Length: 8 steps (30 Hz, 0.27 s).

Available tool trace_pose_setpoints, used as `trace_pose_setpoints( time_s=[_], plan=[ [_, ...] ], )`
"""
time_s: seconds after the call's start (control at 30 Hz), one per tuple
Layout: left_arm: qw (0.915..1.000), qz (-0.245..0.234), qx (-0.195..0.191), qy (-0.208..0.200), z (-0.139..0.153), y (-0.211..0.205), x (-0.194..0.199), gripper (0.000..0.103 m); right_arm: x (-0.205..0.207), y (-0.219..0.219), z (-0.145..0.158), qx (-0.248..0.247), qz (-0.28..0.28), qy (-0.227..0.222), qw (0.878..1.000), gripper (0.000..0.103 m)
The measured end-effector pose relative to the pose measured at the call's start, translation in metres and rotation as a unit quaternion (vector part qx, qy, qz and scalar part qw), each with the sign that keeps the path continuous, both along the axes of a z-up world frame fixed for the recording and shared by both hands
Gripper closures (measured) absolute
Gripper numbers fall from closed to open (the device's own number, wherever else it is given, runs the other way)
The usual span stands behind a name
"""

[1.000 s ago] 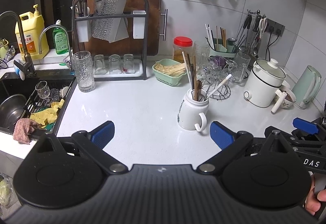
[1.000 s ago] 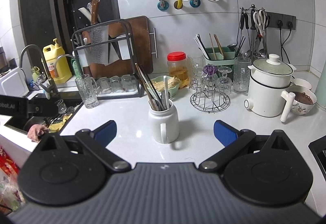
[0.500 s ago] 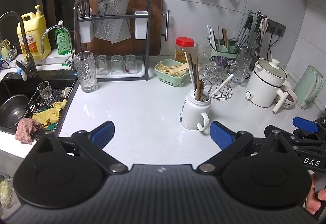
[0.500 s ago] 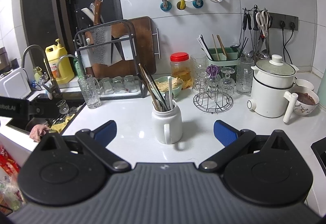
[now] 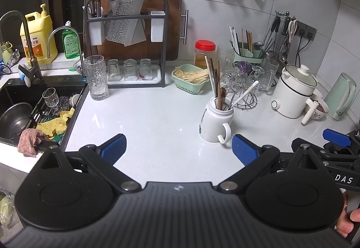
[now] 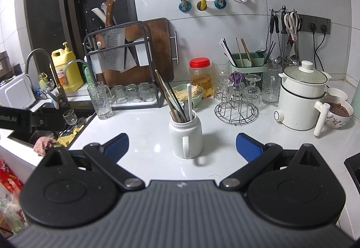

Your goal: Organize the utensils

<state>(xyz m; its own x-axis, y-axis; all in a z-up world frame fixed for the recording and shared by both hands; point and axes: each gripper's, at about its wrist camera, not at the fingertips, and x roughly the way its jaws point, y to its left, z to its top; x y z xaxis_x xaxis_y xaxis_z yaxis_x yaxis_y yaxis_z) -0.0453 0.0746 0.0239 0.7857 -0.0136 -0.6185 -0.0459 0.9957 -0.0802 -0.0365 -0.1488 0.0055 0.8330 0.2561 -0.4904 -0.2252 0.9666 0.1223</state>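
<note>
A white mug (image 5: 213,123) (image 6: 187,134) stands on the white counter, holding chopsticks, a wooden spoon and a white spoon (image 6: 189,100). A green utensil caddy (image 5: 247,55) (image 6: 246,63) with more chopsticks sits at the back wall. My left gripper (image 5: 177,149) is open and empty, low over the counter with the mug just ahead of its right finger. My right gripper (image 6: 182,146) is open and empty, with the mug straight ahead between its blue pads (image 6: 248,146). The right gripper's body also shows at the right edge of the left wrist view.
A knife and cutting-board rack (image 5: 126,29) with upturned glasses stands at the back. A tall glass (image 5: 97,78), green basket (image 5: 191,80), red-lidded jar (image 6: 200,76), wire glass stand (image 6: 236,103), white pot (image 6: 301,99) and bowl (image 6: 339,114) crowd the counter. The sink (image 5: 20,108) lies left.
Both grippers have drifted slightly left and lifted a little, so the scene has shifted right and down in both views. The mug stays put and both grippers stay open.
</note>
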Motion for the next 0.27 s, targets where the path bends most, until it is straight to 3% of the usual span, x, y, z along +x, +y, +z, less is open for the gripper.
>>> trace_pose_setpoints(
  time_s=[0.27],
  plan=[
    [1.0,0.004,-0.001,0.003,-0.0015,-0.0018,0.0007,0.001,0.0011,-0.0001,0.0032,-0.002,0.002,-0.002,1.0,0.0]
  ],
)
